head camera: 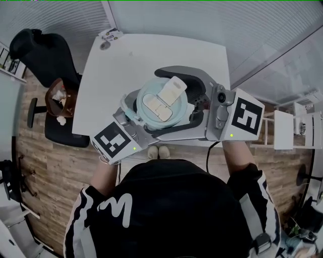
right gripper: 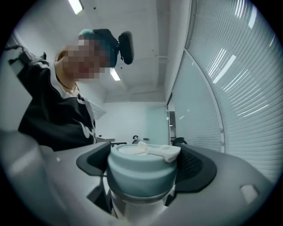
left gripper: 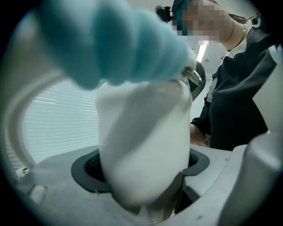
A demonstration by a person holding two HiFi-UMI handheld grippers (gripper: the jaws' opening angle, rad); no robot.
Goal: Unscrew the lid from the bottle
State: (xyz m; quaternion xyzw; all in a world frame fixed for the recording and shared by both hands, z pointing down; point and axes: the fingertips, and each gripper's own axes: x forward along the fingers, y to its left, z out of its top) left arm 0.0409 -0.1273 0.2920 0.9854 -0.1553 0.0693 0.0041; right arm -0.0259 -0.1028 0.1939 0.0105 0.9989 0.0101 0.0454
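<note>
Left tongs are clamping the bottle below its lid; right tongs are gripping that lid, which is looking still seated, so unscrewing is remaining.

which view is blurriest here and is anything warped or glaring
Left gripper view: worst, the blue lid and white bottle are smeared and out of focus. Right gripper view: the lid is fairly sharp, ceiling lights glare mildly. Head view: sharp, but wide-angle distortion curves the table edges.
</note>
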